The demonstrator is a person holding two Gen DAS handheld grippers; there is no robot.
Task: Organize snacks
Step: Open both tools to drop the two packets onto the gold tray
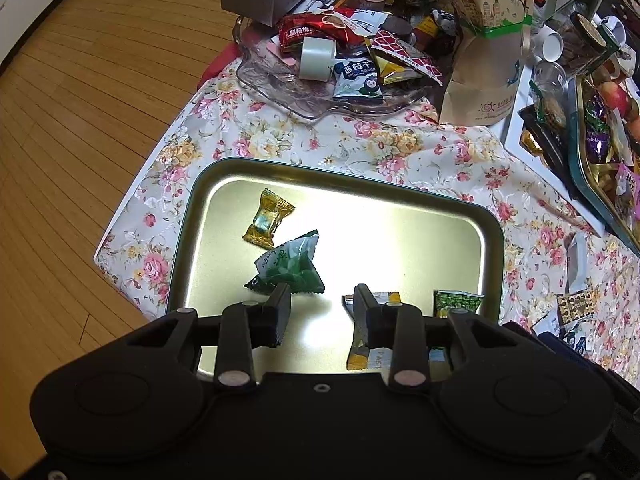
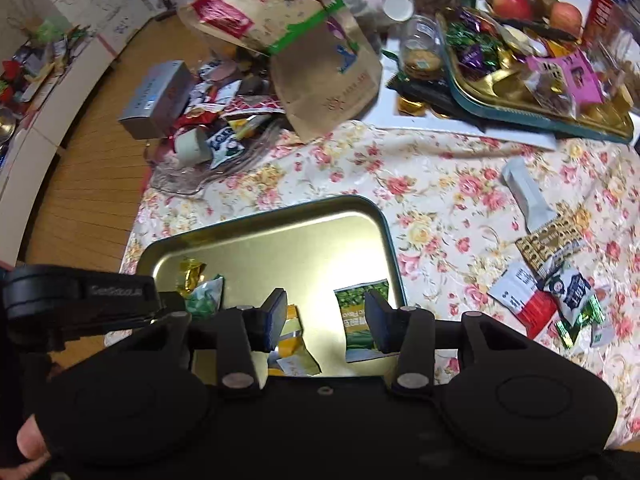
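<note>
floral tablecloth (image 1: 420,152) meets wooden floor (image 1: 80,120).

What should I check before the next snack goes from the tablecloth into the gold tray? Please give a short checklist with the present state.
1. Right claw empty, jaws apart: ok.
2. Left claw empty, jaws apart: ok.
3. Gold tray has bare floor for more snacks: ok.
4. Loose packets lie on the tablecloth beside the tray, right of the right claw: ok.
5. Green packet lies flat inside the tray: ok.
6. Packets in that pile overlap, so picking one alone: cannot tell.
</note>
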